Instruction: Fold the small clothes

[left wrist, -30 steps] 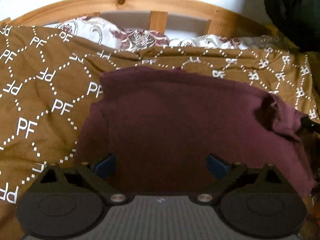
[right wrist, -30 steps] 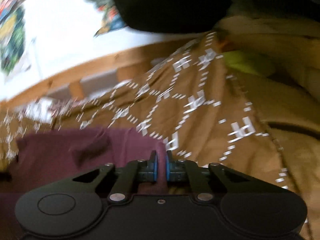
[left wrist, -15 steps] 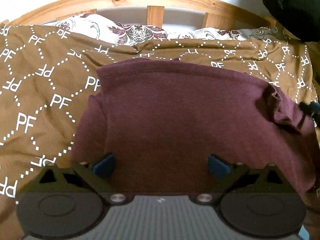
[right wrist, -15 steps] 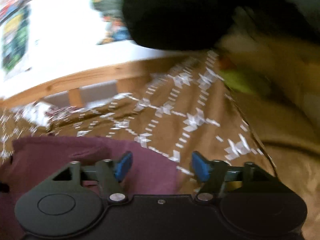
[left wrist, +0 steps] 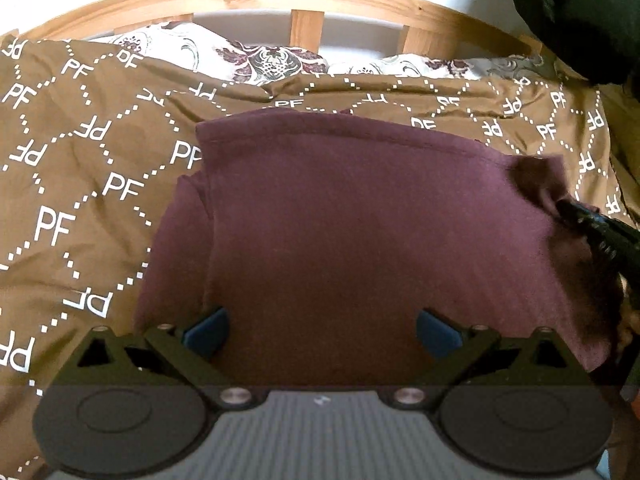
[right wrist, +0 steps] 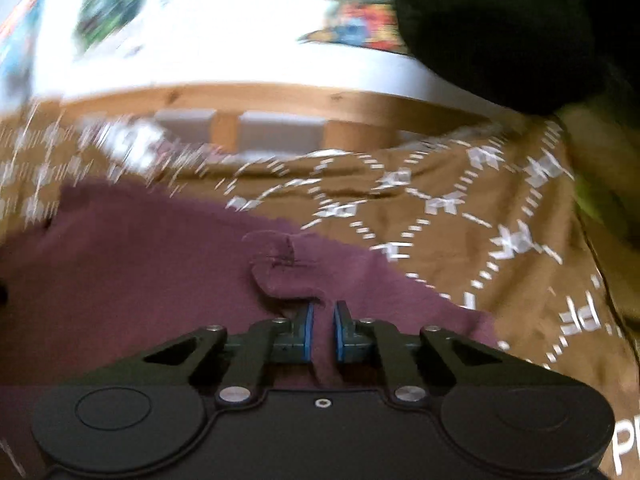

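The maroon garment (left wrist: pixel 360 232) lay on the bed's brown patterned cover (left wrist: pixel 80 184), below the wooden headboard (left wrist: pixel 304 0). The left claw (left wrist: pixel 322 332) stood apart above its near edge. The right claw (right wrist: pixel 321 330) had just been closing and clamped a fold at the garment's right edge. Motion blur obscured the right view's background.

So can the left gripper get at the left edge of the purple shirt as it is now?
Probably yes. The left gripper is open above the purple shirt, and only the brown blanket lies beside that edge.
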`<action>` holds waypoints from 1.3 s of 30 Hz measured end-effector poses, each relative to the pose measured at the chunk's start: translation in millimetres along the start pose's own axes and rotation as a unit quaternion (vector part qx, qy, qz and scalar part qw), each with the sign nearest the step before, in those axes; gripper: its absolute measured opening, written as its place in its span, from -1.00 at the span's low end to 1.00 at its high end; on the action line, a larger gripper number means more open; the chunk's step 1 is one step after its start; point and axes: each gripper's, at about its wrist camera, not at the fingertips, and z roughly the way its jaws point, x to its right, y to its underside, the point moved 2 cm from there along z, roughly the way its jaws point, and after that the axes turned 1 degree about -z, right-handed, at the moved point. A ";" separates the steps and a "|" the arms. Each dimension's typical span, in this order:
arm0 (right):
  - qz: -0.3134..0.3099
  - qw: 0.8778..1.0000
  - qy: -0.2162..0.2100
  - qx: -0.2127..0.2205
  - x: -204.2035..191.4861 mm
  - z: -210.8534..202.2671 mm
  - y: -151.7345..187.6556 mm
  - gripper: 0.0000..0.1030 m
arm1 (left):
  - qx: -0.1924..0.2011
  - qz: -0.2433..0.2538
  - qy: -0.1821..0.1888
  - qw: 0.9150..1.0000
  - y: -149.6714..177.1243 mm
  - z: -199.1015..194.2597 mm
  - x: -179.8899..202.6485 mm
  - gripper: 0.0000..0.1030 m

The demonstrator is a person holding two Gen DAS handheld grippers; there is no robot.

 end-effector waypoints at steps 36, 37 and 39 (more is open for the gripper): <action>0.124 0.991 0.035 -0.043 29.5 -23.7 8.7 -0.62 | 0.063 -0.072 -0.013 0.995 13.8 -43.4 -47.0 0.98; 0.122 0.991 0.039 -0.041 27.6 -27.2 7.3 -0.45 | 0.067 -0.075 -0.018 0.995 13.8 -44.7 -51.7 0.98; 0.110 0.992 0.044 -0.039 21.6 -32.4 4.5 -0.08 | 0.074 -0.083 -0.030 0.993 14.8 -47.2 -61.3 0.99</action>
